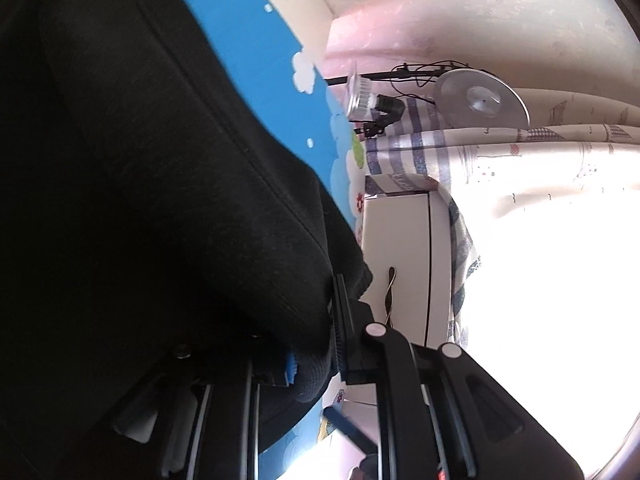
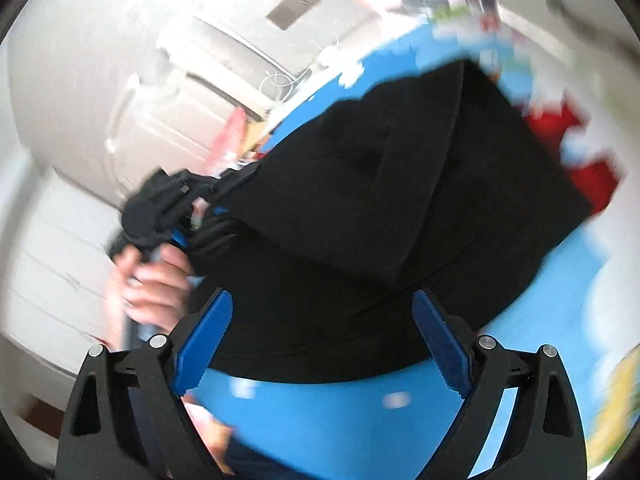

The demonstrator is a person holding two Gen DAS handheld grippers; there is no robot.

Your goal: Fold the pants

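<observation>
The right gripper (image 2: 322, 344) hangs with blue-padded jaws spread wide above a bright blue cartoon-printed mat (image 2: 340, 412). The black knit pants (image 2: 400, 208) drape over the mat, one edge clamped in the left gripper (image 1: 316, 354). Beyond stand a white cabinet (image 1: 400, 256) and patterned curtains (image 1: 520, 152); the right view is motion-blurred.

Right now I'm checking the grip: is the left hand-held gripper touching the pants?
Touching. In the left wrist view, the left hand-held gripper is shut on a fold of the black pants, the cloth pinched between its fingers.
</observation>
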